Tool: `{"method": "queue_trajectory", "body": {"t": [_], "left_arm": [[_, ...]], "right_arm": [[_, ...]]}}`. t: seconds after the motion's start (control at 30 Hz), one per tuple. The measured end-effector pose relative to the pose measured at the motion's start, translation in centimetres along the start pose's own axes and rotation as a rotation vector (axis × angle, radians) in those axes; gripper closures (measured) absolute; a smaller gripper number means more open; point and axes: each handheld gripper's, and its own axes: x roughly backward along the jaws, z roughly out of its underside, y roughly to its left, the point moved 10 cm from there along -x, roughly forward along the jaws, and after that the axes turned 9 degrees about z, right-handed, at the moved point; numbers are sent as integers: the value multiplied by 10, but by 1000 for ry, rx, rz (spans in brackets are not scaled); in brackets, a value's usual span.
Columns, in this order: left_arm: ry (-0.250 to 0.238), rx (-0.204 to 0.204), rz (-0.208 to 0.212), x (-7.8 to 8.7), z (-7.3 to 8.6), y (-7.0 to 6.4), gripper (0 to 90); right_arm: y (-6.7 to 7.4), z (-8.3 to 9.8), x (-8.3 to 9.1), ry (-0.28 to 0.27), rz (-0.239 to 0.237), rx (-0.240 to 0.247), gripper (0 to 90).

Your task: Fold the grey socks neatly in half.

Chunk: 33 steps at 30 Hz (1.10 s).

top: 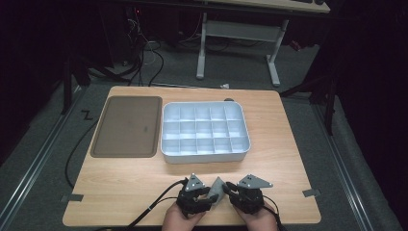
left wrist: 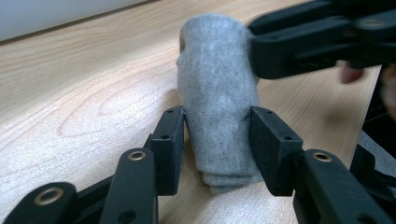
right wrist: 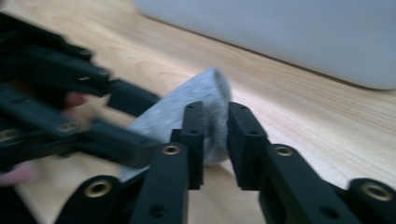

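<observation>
Pale wood tabletop [top: 144, 183]: folded grey sock [left wrist: 217, 93], soft and light, left gripper [left wrist: 217, 140] jaws clamped across its middle, right gripper [right wrist: 215, 135] jaws pinching one end—grip the thick fold.

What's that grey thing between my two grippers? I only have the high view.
Observer: A folded grey cloth; the left gripper view shows stacked layers at its near end.
Operator: Has the left gripper got it?
Observer: Yes, the left gripper has a pad against each side of it.
Operator: And the right?
Observer: The right gripper straddles one end of it; the view is too blurred to tell whether its pads press.
</observation>
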Motion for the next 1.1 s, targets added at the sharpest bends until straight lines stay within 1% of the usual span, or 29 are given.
{"method": "queue_trajectory", "body": {"t": [0.07, 0.1, 0.17, 0.23, 0.3, 0.33, 0.37, 0.4, 0.47, 0.53, 0.67, 0.73, 0.8, 0.93, 1.0, 1.1], "left_arm": [[2, 2, 0, 0, 0, 0, 568], [3, 3, 3, -1, 1, 0, 575], [6, 0, 6, -1, 1, -1, 588], [8, 3, 8, -2, 1, -1, 596], [7, 3, 9, -2, 1, 0, 602], [7, 4, 9, -2, 0, 0, 605], [8, 4, 10, -2, 0, 0, 607], [9, 3, 10, -2, 0, 0, 609], [9, 4, 10, -3, 0, 0, 613], [10, 7, 7, -3, 0, 0, 614], [11, 7, 7, -4, -1, 0, 617], [10, 7, 7, -4, -1, 0, 618], [14, 2, 8, -4, -1, -1, 619], [23, -3, 12, -6, -2, -2, 614], [28, -10, 13, -7, -3, -3, 606], [38, -33, 17, -8, -3, -5, 589]], "right_arm": [[5, 0, 6, -4, -8, 13, 838], [7, 0, 8, -1, -19, 6, 858], [11, 3, 8, 16, -38, -1, 877], [12, 4, 6, 29, -44, -5, 884], [13, 5, 7, 33, -39, -6, 883], [14, 4, 11, 25, -28, -6, 877], [13, 1, 15, 7, -13, -1, 845], [13, -1, 18, -4, -4, -5, 836], [11, -4, 24, -17, -1, -11, 825], [11, -4, 25, -11, -1, -5, 833], [16, 5, 16, 36, -27, -8, 846], [15, 9, 10, 51, -20, -14, 848], [12, 11, 5, 73, -20, -35, 847], [9, 10, 1, 93, -34, -67, 828], [8, 9, 0, 100, -41, -65, 811], [6, 8, -1, 116, -48, -72, 797]]}}
